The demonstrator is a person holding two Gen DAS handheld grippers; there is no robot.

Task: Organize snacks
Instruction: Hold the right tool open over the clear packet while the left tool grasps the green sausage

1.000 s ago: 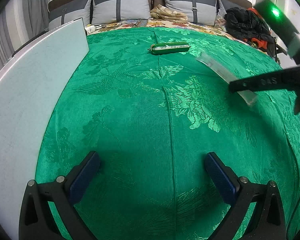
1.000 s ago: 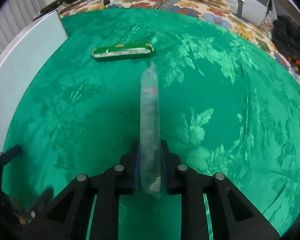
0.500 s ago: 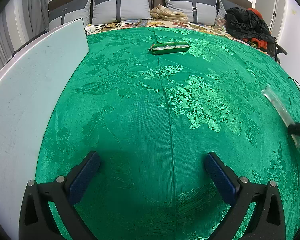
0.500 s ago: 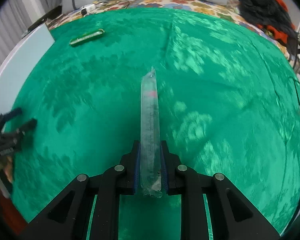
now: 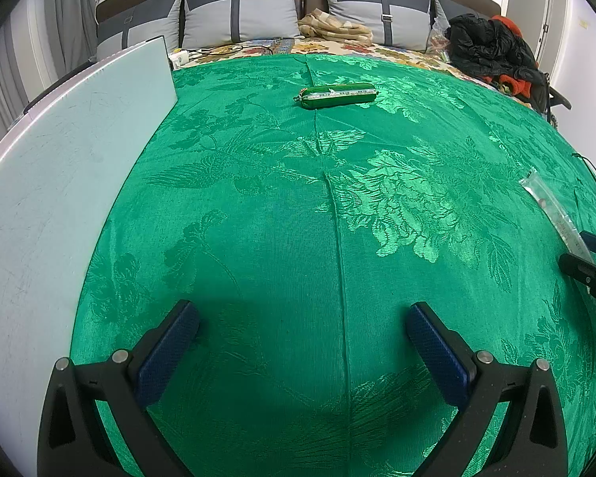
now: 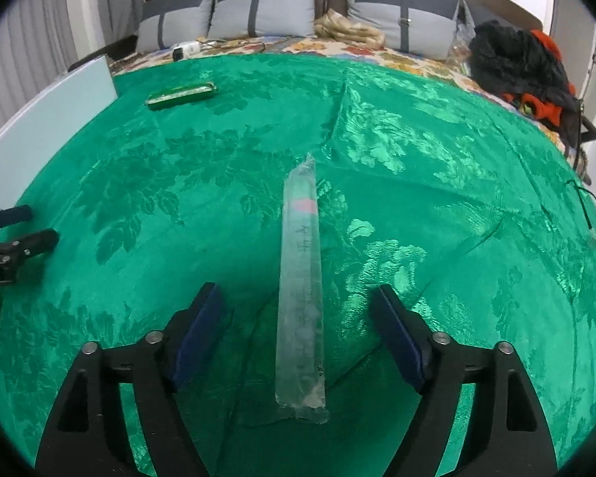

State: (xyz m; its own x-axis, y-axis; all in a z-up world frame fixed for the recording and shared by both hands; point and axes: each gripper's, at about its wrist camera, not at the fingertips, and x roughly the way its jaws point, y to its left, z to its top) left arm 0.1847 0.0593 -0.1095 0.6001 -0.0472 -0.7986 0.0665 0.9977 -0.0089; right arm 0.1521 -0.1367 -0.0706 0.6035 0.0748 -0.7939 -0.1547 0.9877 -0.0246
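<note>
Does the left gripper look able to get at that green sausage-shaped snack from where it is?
Probably yes, with a long reach. The left gripper stands open and empty, and only bare green cloth lies between it and the green snack, which rests alone near the far edge. Nothing blocks the way.

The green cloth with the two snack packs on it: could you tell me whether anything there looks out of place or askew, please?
Nothing looks spilled or damaged. The clear tube pack lies between the open right gripper, whose jaws have just opened, far from the green sausage pack and pointing a different way. The green cloth is creased nearby.
</note>
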